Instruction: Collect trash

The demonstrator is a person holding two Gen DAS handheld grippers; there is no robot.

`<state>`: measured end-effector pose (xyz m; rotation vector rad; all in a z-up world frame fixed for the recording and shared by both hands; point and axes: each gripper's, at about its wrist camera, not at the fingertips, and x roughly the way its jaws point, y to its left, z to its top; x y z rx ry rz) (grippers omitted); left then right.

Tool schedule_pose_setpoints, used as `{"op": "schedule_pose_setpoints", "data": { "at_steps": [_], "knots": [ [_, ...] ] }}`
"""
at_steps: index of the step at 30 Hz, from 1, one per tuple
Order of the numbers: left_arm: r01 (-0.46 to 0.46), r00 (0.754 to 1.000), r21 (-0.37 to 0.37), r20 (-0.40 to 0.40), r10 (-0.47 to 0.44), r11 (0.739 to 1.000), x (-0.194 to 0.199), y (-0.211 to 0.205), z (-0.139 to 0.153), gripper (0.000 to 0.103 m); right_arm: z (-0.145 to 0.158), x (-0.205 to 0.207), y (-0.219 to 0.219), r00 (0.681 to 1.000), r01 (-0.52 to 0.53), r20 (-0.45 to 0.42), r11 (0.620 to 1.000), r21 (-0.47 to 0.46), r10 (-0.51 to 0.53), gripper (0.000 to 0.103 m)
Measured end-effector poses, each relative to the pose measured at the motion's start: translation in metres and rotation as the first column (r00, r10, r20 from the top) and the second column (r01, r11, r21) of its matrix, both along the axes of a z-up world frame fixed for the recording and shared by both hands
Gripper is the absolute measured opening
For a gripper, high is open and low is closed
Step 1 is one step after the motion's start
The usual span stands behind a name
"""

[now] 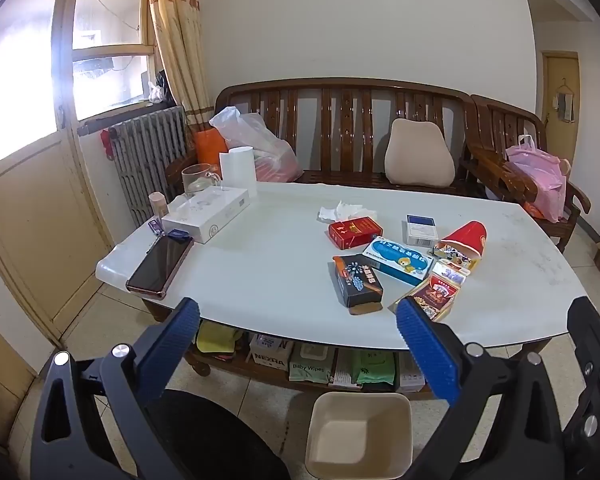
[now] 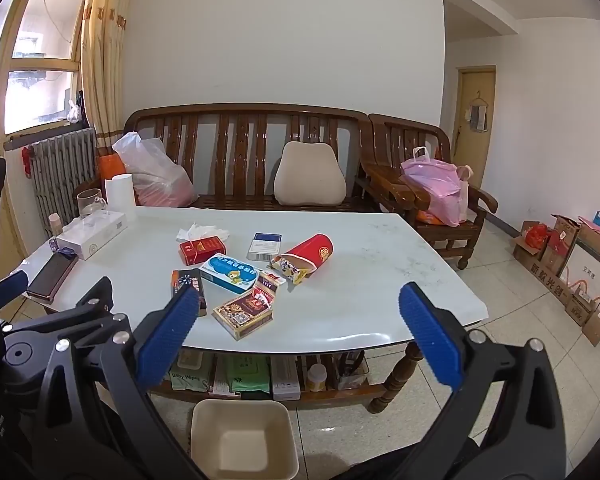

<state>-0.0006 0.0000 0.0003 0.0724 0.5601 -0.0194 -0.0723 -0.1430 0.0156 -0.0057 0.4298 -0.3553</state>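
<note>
Trash lies in a cluster on the white table (image 1: 260,272): a crumpled tissue (image 1: 346,211), a red cigarette pack (image 1: 355,232), a blue-white medicine box (image 1: 398,260), a black box (image 1: 358,285), a blue-topped white pack (image 1: 421,230), a tipped red paper cup (image 1: 466,240) stuffed with wrappers, and a maroon-gold pack (image 2: 246,310). A beige bin (image 1: 358,434) stands on the floor in front of the table. My left gripper (image 1: 296,312) is open and empty, held before the table's near edge. My right gripper (image 2: 300,300) is open and empty, above the bin (image 2: 244,438).
A phone (image 1: 160,264), a white tissue box (image 1: 206,214), a glass mug (image 1: 198,178) and a paper roll (image 1: 238,168) sit at the table's left end. A shelf under the table holds packs. A wooden bench (image 1: 340,128) with bags stands behind. Cardboard boxes (image 2: 572,264) line the right wall.
</note>
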Motion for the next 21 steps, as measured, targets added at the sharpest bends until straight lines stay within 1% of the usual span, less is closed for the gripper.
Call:
{"op": "schedule_pose_setpoints", "data": {
  "at_steps": [13, 14, 20, 21],
  "knots": [
    [-0.001, 1.0, -0.002, -0.008, 0.001, 1.0, 0.0016, -0.0006, -0.0002, 0.097, -0.002, -0.0007, -0.0006, 1.0, -0.005, 0.002, 1.0, 0.002, 0.005, 0.098],
    [-0.001, 1.0, -0.002, -0.009, 0.001, 1.0, 0.002, -0.0006, -0.0003, 0.097, 0.002, 0.0, 0.0001, 1.0, -0.004, 0.005, 1.0, -0.002, 0.004, 0.098],
    [0.001, 1.0, -0.002, -0.005, -0.001, 1.0, 0.0006, -0.0008, -0.0002, 0.097, 0.0018, 0.0001, -0.0003, 1.0, -0.005, 0.005, 1.0, 0.0, 0.005, 0.098],
    [0.0, 1.0, -0.002, -0.005, 0.0, 1.0, 0.001, 0.003, 0.004, 0.097, 0.0006, 0.0002, 0.0002, 1.0, -0.004, 0.005, 1.0, -0.004, 0.004, 0.098]
  ]
}}
